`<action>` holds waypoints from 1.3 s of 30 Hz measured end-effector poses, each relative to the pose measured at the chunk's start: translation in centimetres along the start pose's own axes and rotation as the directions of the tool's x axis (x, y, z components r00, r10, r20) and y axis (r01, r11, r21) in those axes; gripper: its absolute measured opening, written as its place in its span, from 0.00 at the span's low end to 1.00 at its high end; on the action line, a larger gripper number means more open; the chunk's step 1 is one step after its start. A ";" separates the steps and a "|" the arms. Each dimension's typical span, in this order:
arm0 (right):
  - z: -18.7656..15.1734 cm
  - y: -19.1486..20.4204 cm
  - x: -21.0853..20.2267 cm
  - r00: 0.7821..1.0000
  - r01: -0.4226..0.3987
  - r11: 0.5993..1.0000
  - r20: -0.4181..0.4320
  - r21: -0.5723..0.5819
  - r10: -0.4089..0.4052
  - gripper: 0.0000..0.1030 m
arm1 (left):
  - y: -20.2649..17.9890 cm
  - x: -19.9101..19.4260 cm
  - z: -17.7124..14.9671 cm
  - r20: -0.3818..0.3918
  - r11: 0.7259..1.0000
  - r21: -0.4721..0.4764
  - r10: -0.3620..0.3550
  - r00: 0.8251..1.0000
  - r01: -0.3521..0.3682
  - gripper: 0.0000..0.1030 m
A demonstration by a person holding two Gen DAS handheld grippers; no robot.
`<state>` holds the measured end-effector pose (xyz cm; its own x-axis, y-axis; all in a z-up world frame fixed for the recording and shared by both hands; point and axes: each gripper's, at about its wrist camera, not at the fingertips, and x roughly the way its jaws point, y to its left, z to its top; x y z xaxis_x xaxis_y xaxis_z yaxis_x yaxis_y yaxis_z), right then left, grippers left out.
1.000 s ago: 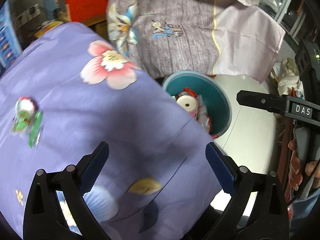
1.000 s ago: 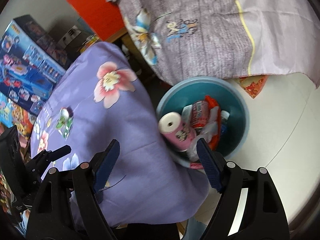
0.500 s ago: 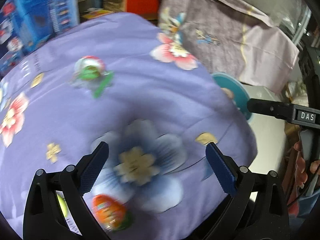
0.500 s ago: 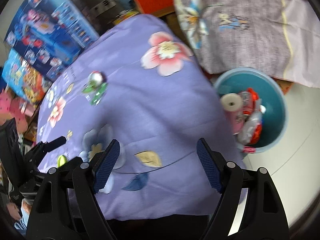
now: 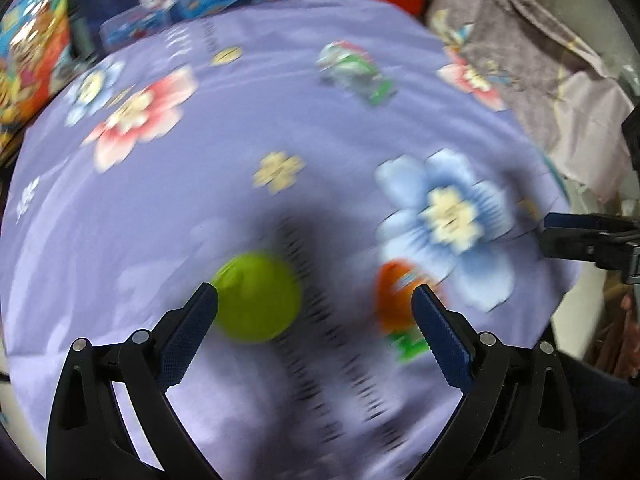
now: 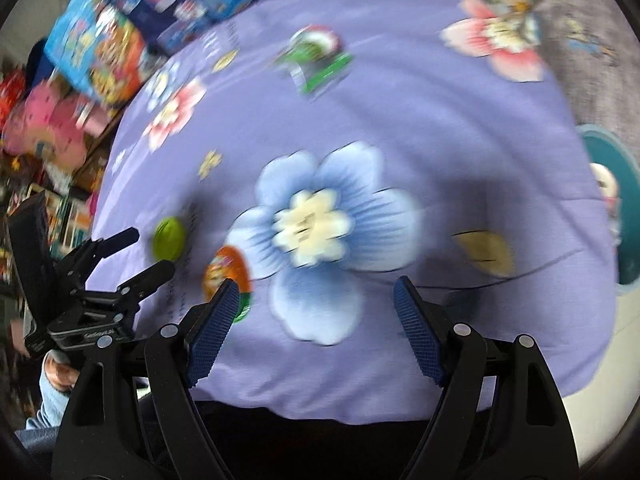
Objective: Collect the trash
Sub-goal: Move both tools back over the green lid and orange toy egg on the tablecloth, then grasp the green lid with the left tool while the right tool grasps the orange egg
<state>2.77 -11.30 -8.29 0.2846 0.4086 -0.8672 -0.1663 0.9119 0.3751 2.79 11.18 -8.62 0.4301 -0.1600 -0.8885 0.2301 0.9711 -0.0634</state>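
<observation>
Two hand-held grippers, left and right, both wide open, empty, over purple tabletop; green ball beside left's left pad, orange wrapper right of ball

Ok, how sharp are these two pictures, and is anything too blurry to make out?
Left wrist view: the purple cloth and green ball are motion-smeared, while the left gripper stays crisp. Right wrist view: similar smear; the orange wrapper has unreadable print; fisheye bends the edges.

Matt purple cloth; green ball perhaps smooth plastic.
</observation>
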 end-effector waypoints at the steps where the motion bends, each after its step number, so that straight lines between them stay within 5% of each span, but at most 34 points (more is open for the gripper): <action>1: -0.1 0.8 0.7 1.000 -0.005 1.000 -0.014 -0.014 0.004 0.73 | 0.7 0.0 -0.4 -0.004 1.000 -0.012 0.000 1.000 0.000 0.95; 14: -0.9 8.7 6.3 0.994 -0.002 0.981 -0.112 -0.193 -0.020 0.73 | 7.5 -0.2 -4.3 -0.008 0.991 -0.133 -0.002 1.000 0.001 0.95; 17: -0.9 9.3 7.0 0.993 0.034 0.972 -0.105 -0.233 -0.060 0.60 | 8.2 -0.1 -4.6 -0.010 0.990 -0.142 -0.003 1.000 0.002 0.95; 20: -0.9 9.4 7.4 0.990 0.085 0.961 -0.089 -0.263 -0.112 0.41 | 8.6 0.1 -4.5 -0.010 0.988 -0.152 -0.015 1.000 0.014 0.95; 34: 1.6 4.1 3.6 0.995 0.100 0.988 0.003 -0.117 -0.100 0.41 | 4.4 2.3 -1.4 -0.012 1.000 -0.019 -0.025 1.000 0.025 0.94; 37: 1.8 3.1 3.1 0.995 0.096 0.991 0.012 -0.095 -0.095 0.41 | 3.7 2.8 -1.3 -0.015 1.000 0.014 0.004 1.000 -0.004 0.91; 39: 1.8 2.7 3.1 0.996 0.091 0.992 0.011 -0.085 -0.090 0.41 | 3.2 2.9 -1.4 0.000 0.998 0.045 0.045 0.999 -0.045 0.78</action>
<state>4.88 -7.52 -9.41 0.3087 0.3251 -0.8939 -0.2191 0.9388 0.2657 3.57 14.06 -12.03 0.4400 -0.1160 -0.8904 0.2495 0.9684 -0.0029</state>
